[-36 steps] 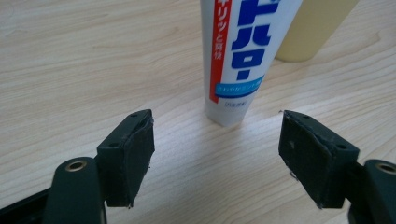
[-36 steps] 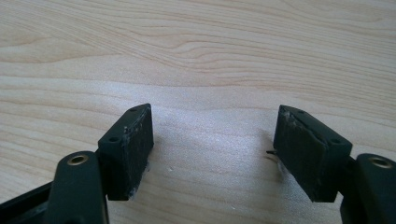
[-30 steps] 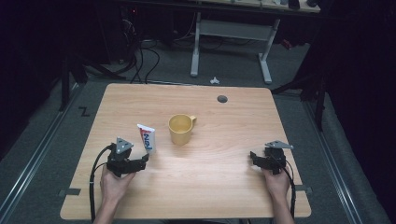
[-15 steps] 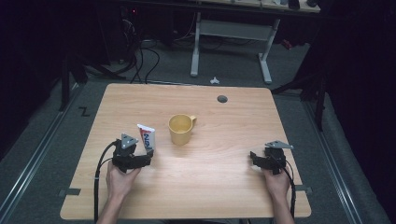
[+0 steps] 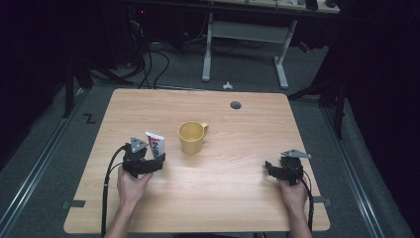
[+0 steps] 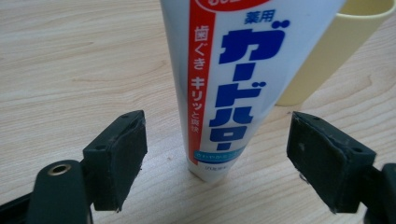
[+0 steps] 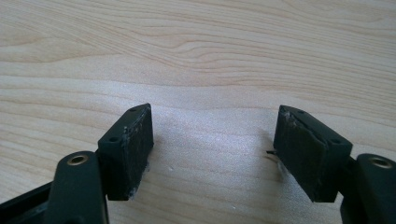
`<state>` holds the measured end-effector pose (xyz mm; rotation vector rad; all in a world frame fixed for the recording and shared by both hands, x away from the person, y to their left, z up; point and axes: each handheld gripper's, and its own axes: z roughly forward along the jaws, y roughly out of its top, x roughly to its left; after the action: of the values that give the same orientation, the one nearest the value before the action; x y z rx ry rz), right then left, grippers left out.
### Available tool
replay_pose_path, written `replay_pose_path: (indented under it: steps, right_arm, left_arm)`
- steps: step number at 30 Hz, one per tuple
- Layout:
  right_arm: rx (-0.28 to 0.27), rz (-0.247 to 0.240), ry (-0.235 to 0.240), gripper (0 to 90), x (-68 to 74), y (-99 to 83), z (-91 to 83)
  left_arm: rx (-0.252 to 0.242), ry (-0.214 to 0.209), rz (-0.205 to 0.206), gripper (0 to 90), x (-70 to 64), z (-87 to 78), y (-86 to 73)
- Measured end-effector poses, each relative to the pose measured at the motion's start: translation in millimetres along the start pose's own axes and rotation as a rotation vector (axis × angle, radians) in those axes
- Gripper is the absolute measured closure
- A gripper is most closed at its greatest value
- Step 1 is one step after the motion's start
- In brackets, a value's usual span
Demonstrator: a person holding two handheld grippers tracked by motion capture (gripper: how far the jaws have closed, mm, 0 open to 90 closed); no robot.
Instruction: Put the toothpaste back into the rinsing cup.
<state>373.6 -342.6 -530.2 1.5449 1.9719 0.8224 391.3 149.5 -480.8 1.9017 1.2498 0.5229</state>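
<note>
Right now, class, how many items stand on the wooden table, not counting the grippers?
2: a toothpaste tube standing cap-down between the left gripper's open jaws, and a yellow mug just to its right, near the table's middle.

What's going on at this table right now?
A person holds a gripper in each hand. The left gripper is open, its jaws either side of an upright toothpaste tube without gripping it. A yellow mug stands just beyond. The right gripper is open over bare wooden table.

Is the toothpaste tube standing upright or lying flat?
Upright: the toothpaste tube stands on its cap on the table, between the open left gripper jaws.
</note>
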Motion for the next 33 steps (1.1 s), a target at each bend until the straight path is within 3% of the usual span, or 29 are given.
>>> replay_pose_path:
  steps: [5,17,26,33]
  right_arm:
    - [0.0,-0.001,0.0,28.6,0.0,0.0,0.0]
    - [0.0,-0.001,0.001,28.5,0.1,-0.1,-0.1]
    - [0.001,-0.003,0.002,28.5,0.1,-0.1,-0.1]
    - [0.0,-0.003,0.001,28.5,0.0,-0.1,-0.1]
  left_arm:
    - [-0.004,0.003,0.001,21.5,-0.7,2.5,0.5]
    - [0.01,0.026,0.051,28.4,-10.4,15.5,9.3]
    - [-0.003,0.048,0.062,42.6,-11.5,17.4,7.1]
    - [-0.005,0.045,0.066,45.3,-9.8,16.2,5.5]
